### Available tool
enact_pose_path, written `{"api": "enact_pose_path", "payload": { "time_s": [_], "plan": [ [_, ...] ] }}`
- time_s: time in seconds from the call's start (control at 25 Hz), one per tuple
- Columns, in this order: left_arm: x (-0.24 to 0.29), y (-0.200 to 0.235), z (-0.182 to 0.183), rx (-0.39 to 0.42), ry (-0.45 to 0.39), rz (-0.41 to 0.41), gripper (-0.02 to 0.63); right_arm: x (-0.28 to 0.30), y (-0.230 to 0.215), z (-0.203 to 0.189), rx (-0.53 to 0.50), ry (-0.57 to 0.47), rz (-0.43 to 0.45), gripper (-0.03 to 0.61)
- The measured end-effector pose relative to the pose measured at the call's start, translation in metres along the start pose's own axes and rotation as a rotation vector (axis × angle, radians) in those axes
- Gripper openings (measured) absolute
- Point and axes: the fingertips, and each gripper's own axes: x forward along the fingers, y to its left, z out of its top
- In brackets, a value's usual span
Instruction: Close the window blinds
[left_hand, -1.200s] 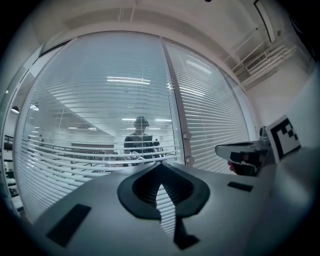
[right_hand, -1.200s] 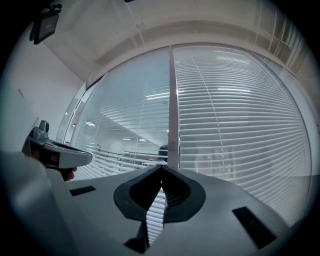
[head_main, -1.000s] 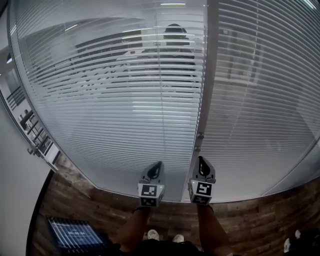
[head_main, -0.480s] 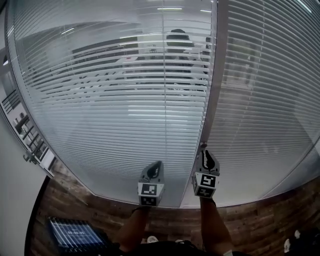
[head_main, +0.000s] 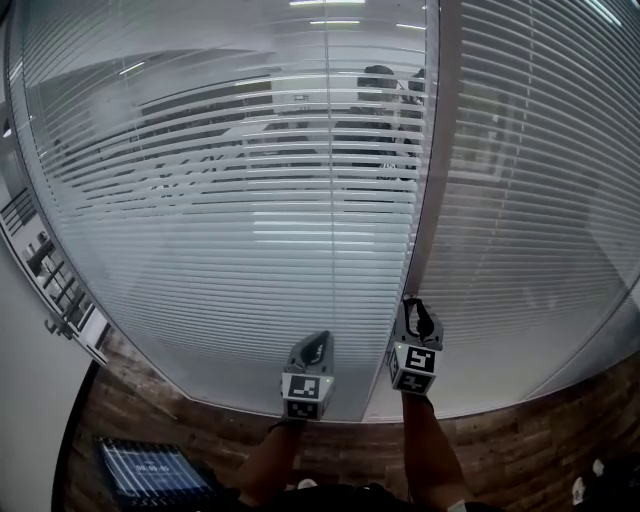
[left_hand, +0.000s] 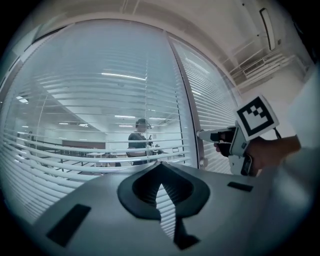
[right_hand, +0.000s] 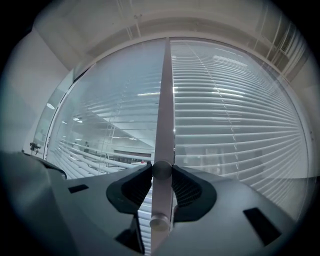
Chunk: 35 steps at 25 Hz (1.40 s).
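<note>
Horizontal slatted blinds (head_main: 250, 200) hang behind the glass, their slats partly open on the left panel; the right panel (head_main: 530, 200) looks more shut. A grey upright post (head_main: 425, 200) divides them. My right gripper (head_main: 412, 305) is up against this post, its jaws opening. A round control knob (right_hand: 161, 169) on the post sits between the tips of my right gripper (right_hand: 161, 172), and a second knob (right_hand: 159, 221) lies lower. My left gripper (head_main: 318, 340) hangs beside it before the left panel, shut on nothing. Its jaws (left_hand: 160, 167) meet in the left gripper view.
A person (head_main: 375, 85) stands beyond the glass in the office behind. Wooden flooring (head_main: 480, 440) runs below the window. A flat device with a lit screen (head_main: 150, 470) lies at the lower left by a white wall (head_main: 25, 400).
My right gripper rose and reached forward to the post, then its jaws parted around the knob. My left gripper dropped slightly. The person behind the glass shifted right.
</note>
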Motion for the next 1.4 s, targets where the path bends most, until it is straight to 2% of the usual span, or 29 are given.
{"api": "enact_pose_path", "payload": {
  "time_s": [0.36,0.68,0.84,1.04,1.4],
  "plan": [
    [0.006,-0.004,-0.007,0.005,0.026,-0.025,0.0,-0.001,-0.001,0.001,-0.005,-0.002,0.018,0.123],
    [0.005,-0.003,-0.01,0.009,0.03,-0.027,0.0,0.001,0.003,0.003,-0.181,0.01,0.054,0.121],
    [0.005,0.002,-0.015,0.022,0.019,-0.024,0.0,0.001,0.005,0.001,-0.338,0.037,0.067,0.121],
    [0.003,-0.002,-0.014,-0.019,0.033,-0.056,0.0,0.001,0.01,0.003,-0.593,0.068,0.093,0.121],
    [0.002,-0.005,-0.022,0.008,0.052,-0.063,0.0,0.001,0.013,-0.003,-1.022,0.103,0.116,0.121]
  ]
}}
